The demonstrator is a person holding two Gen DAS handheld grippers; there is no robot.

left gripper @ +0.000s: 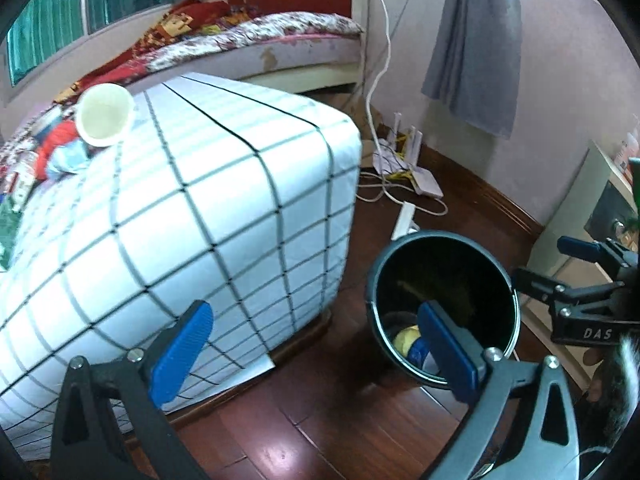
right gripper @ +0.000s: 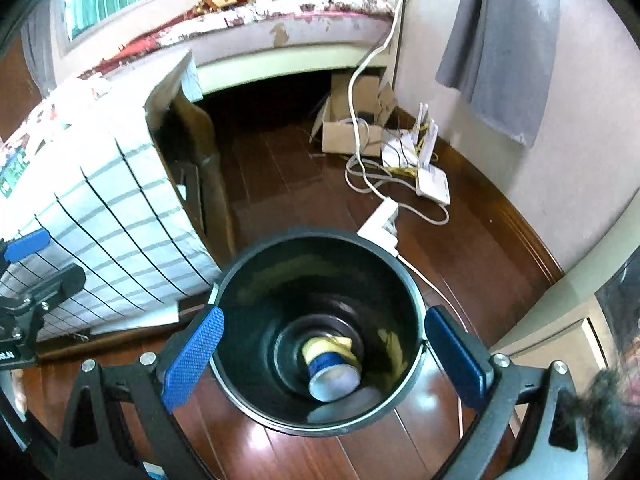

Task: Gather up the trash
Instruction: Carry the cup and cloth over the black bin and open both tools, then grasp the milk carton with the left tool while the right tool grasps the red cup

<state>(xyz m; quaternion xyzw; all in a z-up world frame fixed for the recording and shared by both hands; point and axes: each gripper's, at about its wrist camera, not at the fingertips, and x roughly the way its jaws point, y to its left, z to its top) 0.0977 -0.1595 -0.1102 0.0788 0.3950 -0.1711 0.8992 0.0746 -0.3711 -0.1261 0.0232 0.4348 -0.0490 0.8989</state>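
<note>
The right hand-held gripper (right gripper: 324, 354) hangs spread and empty over the black bin (right gripper: 416, 300), where a blue-and-yellow can (right gripper: 330, 372) lies. The left hand-held gripper (left gripper: 316, 344) is spread too. Likely next: fetch the paper cup (left gripper: 105, 114) on the far-left worktop (left gripper: 240, 184), seen only from the left wrist.

The floor (right gripper: 304, 184) is shiny dark wood. The bin (right gripper: 256, 364) looks like smooth, shiny black plastic. The checked cover (left gripper: 192, 216) is soft cloth. The cup (left gripper: 105, 117) looks matt.
</note>
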